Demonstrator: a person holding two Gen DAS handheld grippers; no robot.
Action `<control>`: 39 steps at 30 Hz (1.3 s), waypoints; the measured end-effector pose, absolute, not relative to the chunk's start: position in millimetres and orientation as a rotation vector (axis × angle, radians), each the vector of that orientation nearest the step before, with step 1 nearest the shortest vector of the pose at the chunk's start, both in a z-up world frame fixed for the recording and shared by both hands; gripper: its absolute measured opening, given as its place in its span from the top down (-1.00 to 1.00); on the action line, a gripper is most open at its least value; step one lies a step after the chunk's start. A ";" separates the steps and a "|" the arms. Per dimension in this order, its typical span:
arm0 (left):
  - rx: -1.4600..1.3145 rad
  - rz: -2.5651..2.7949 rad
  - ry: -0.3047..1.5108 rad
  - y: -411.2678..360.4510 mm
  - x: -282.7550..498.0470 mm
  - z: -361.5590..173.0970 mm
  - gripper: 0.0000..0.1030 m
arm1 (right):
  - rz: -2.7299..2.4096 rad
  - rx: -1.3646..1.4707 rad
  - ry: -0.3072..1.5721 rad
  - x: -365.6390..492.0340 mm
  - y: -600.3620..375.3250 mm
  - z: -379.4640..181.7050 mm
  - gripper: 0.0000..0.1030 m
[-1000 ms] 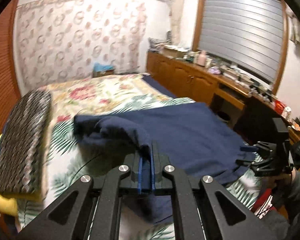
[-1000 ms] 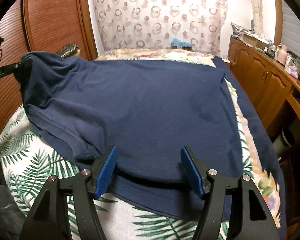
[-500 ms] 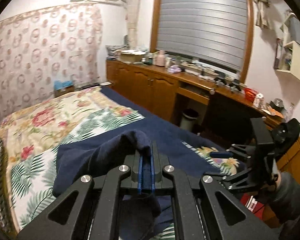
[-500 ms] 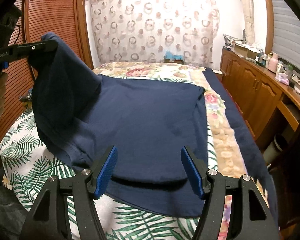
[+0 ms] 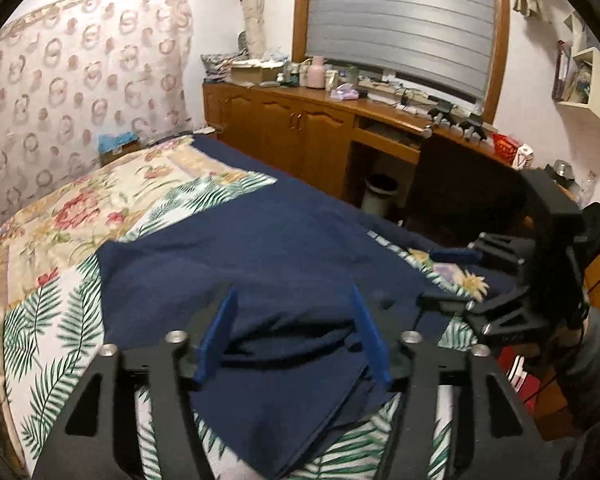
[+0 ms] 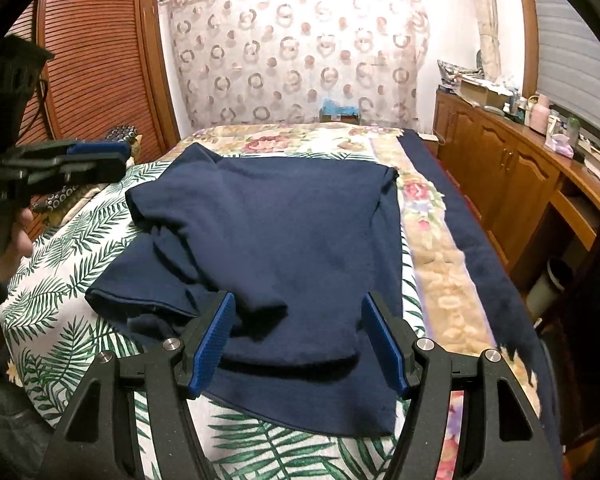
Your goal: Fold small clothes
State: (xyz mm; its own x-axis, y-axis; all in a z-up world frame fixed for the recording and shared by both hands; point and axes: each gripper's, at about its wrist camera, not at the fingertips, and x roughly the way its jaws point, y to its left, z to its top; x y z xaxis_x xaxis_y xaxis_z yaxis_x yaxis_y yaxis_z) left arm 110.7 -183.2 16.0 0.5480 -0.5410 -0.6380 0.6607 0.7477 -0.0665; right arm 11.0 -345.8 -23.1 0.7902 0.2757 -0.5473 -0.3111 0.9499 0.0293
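Right wrist view: both claws gaping wide, gripping nothing, left claw (image 6: 96,160) at nine o'clock, right claw (image 6: 296,340) hovering over navy cotton shirt (image 6: 284,232) lying on leaf-print bed (image 6: 60,320); bunched sleeve risking lopsided fold.

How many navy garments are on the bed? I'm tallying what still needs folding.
1. A single navy t-shirt lies partly folded on the leaf-print bedspread, between the open left gripper and open right gripper. Others may lie outside the views.
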 end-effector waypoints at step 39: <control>0.052 -0.475 0.708 -99.4 100.1 -54.7 -0.34 | 0.510 -0.200 0.667 68.9 -306.8 -25.6 0.65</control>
State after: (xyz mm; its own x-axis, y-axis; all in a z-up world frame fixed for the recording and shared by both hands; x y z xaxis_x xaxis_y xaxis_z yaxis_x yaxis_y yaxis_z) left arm 100.1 -99.4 -54.7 0.6582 -0.4023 -0.6363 0.4371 0.8924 -0.1121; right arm 68.9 -306.8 -25.6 0.6691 0.3862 -0.6350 -0.5116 0.8591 -0.0166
